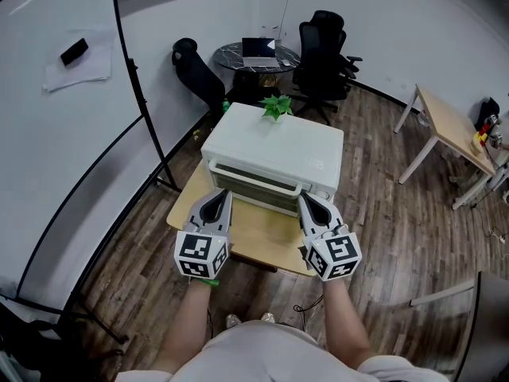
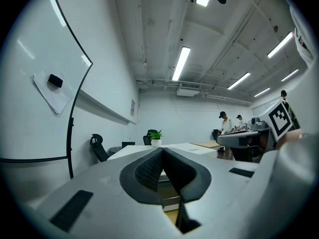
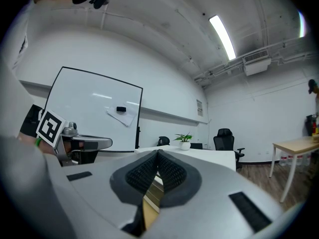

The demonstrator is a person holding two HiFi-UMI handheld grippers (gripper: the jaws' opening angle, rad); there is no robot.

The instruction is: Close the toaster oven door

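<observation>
A white toaster oven (image 1: 278, 150) stands on a small wooden table (image 1: 262, 241), with a little green plant (image 1: 276, 107) on its top. Its door faces me, with a long white handle (image 1: 258, 183) across the front. I cannot tell whether the door is fully up or slightly ajar. My left gripper (image 1: 225, 195) is shut and empty, its tip at the left end of the door front. My right gripper (image 1: 304, 198) is shut and empty at the right end. In the left gripper view the shut left gripper (image 2: 162, 151) points over the oven toward the plant (image 2: 155, 135). The right gripper view shows the right gripper (image 3: 158, 153) shut, with the plant (image 3: 183, 139) beyond.
A whiteboard (image 1: 56, 126) on a black stand (image 1: 155, 146) runs along the left. Behind the oven are black office chairs (image 1: 322, 50) and a round table with a laptop (image 1: 258, 52). A wooden desk (image 1: 449, 126) stands at the right. Two people (image 2: 225, 122) stand far off.
</observation>
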